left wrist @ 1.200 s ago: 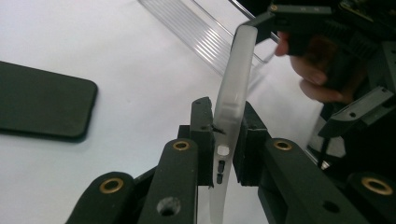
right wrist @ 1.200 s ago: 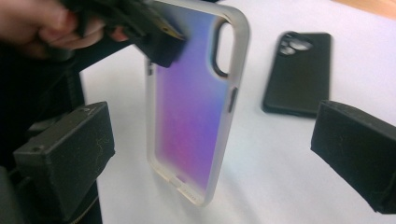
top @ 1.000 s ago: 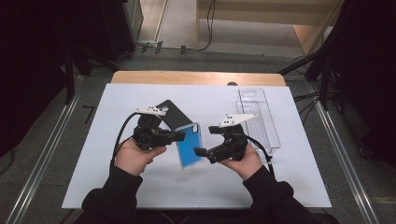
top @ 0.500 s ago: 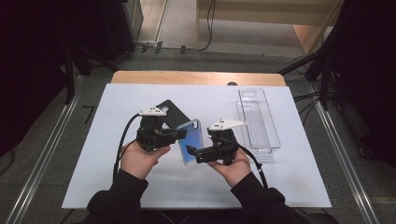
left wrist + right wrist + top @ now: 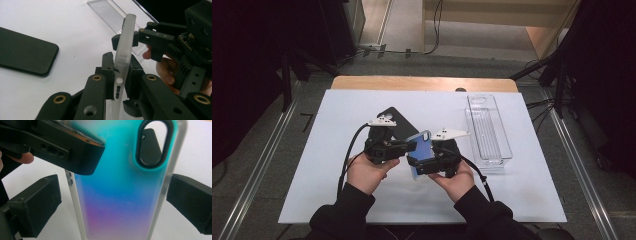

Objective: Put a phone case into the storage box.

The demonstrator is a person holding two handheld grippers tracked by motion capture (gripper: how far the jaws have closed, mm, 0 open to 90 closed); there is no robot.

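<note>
The phone case (image 5: 120, 195) looks like smooth plastic, its back a blue-to-purple sheen and its rim (image 5: 125, 47) frosted and translucent. The black case (image 5: 25, 53) is matt, the tray (image 5: 488, 127) clear ribbed plastic, and the white tabletop (image 5: 337, 115) matt.

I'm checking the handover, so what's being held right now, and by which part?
The left gripper pinches the blue phone case by its edge, near the side buttons. The right gripper straddles the case without touching it.
</note>
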